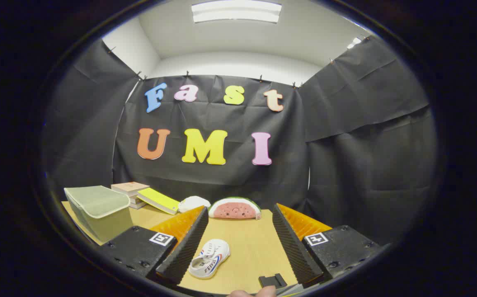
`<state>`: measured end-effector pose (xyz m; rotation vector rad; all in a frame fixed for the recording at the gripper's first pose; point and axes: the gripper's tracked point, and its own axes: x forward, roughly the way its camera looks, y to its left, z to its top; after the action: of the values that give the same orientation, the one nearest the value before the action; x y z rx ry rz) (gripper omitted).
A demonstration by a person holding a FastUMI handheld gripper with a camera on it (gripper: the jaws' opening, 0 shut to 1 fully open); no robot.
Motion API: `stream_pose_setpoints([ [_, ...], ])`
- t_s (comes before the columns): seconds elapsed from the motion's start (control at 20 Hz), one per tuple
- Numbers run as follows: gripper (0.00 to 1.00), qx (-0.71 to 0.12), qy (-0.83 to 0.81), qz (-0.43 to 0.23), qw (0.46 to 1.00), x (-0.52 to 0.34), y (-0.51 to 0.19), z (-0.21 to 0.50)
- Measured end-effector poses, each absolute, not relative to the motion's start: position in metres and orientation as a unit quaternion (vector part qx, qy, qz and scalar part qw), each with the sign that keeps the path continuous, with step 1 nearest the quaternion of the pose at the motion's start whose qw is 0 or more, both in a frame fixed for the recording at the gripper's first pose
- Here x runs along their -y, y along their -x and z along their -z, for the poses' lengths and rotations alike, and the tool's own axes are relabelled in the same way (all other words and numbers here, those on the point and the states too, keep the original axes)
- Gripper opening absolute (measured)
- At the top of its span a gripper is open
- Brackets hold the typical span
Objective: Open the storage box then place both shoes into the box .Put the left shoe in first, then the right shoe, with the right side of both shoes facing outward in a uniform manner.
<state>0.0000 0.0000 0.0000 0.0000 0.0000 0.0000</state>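
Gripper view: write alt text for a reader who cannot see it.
The hand-held gripper is open above a wooden table, with a small white shoe lying between its fingers, close to the left one. Beyond stand a watermelon toy, a second white shoe, stacked books and a closed green storage box.

A small white shoe (209, 258) with red and blue stripes lies between the fingers of the wide-open gripper (240, 243). A translucent storage box (98, 210), lid shut, stands ahead-left.
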Motion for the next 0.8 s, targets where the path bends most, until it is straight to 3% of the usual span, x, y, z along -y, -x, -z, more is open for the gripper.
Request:
stream_pose_setpoints([
  [0.8,1.00,0.024,0.042,-0.038,0.998,-0.037,0.002,-0.006],
])
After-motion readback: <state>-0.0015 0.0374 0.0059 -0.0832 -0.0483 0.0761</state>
